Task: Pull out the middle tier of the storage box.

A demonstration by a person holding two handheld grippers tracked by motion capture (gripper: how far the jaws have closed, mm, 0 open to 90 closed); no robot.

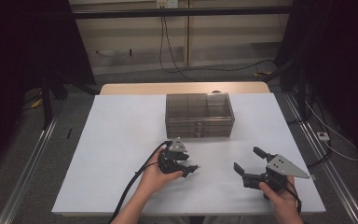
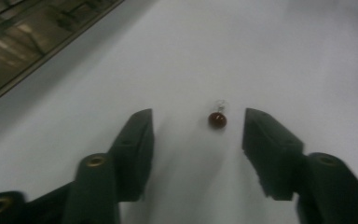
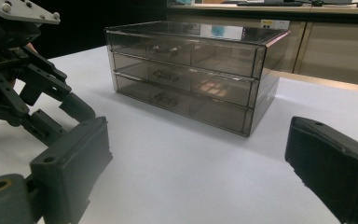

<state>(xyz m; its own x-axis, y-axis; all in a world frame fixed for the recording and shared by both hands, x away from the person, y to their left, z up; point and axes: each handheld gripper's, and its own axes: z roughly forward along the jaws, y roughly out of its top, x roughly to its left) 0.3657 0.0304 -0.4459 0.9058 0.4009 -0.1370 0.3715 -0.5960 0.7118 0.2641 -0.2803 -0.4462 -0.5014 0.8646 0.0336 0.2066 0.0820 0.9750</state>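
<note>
Red bulb (image 2: 217, 119) lies between left tool's (image 2: 198, 135) spread jaws.

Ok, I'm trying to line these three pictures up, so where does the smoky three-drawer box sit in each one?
High view: the drawer box stands mid-table, towards the far edge.
Left gripper view: the drawer box is cut off by the top left corner, up and left of the small red bulb.
Right gripper view: the drawer box sits upper middle, drawer fronts facing.
Shared landmark: the white table top it stands on.
</note>
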